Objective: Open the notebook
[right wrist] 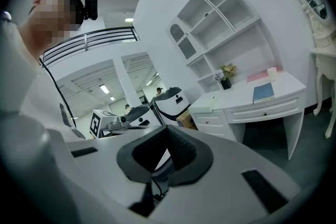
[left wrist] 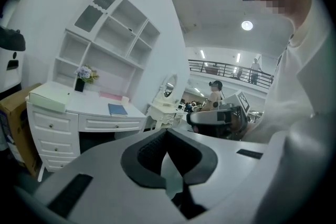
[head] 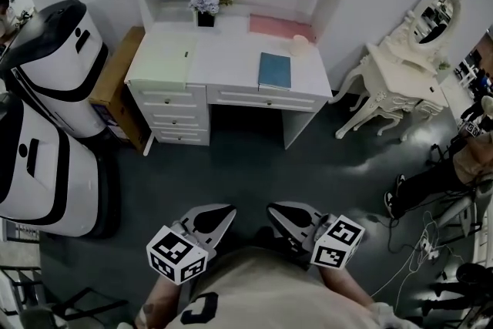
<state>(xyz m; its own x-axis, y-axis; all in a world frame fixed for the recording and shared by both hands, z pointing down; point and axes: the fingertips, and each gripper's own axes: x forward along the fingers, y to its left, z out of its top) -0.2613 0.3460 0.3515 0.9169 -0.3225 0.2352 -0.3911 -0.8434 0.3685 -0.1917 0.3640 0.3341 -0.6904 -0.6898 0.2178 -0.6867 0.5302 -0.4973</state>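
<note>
The closed blue notebook [head: 275,70] lies flat on the white desk [head: 231,62], right of its middle and near the front edge. It also shows small and far off in the left gripper view, notebook [left wrist: 117,109], and in the right gripper view, notebook [right wrist: 263,92]. Both grippers are held close to my body, well back from the desk across the dark floor. My left gripper [head: 223,213] is shut with nothing in it, jaws meeting at the tip [left wrist: 167,131]. My right gripper [head: 276,212] looks shut and empty too [right wrist: 168,129].
A pale green pad [head: 163,60], a flower vase [head: 205,8], a pink sheet [head: 281,25] and a white cup [head: 300,45] share the desk. White-and-black machines [head: 54,65] and a cardboard box [head: 115,81] stand left. A dressing table with mirror [head: 408,65] and floor cables [head: 416,250] are right.
</note>
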